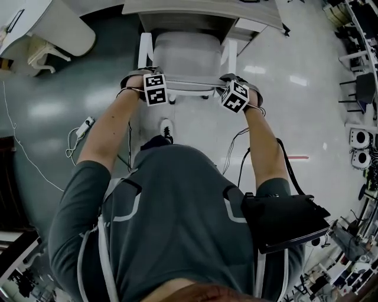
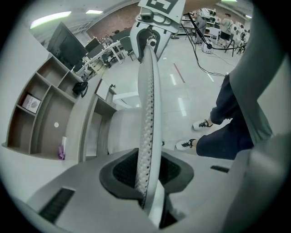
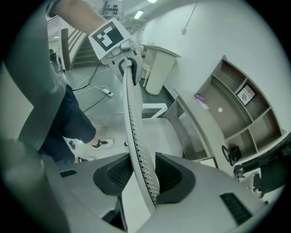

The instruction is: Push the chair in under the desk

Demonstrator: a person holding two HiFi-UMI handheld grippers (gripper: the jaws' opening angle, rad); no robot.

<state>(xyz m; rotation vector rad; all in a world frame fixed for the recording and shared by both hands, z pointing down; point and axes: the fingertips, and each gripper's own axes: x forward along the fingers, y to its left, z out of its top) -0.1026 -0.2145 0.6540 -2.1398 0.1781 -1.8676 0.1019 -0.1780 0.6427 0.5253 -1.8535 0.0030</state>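
Note:
A white chair stands in front of the desk (image 1: 201, 9), its seat (image 1: 186, 56) partly under the desktop. The chair's backrest (image 1: 189, 88) is seen edge-on from above. My left gripper (image 1: 151, 82) holds the backrest's top edge at its left end, and my right gripper (image 1: 235, 92) holds it at the right end. In the left gripper view the mesh backrest (image 2: 148, 104) runs between the jaws of the left gripper (image 2: 145, 175), whose pads press on it. The right gripper view shows the backrest (image 3: 132, 118) clamped the same way in the right gripper (image 3: 143, 175).
A second white table (image 1: 53, 23) stands at the far left. A power strip (image 1: 85, 125) and cables lie on the floor to the left. The person's shoe (image 1: 167, 128) is just behind the chair. Equipment (image 1: 360, 141) lines the right side. Open shelves (image 2: 41, 113) sit on the desk.

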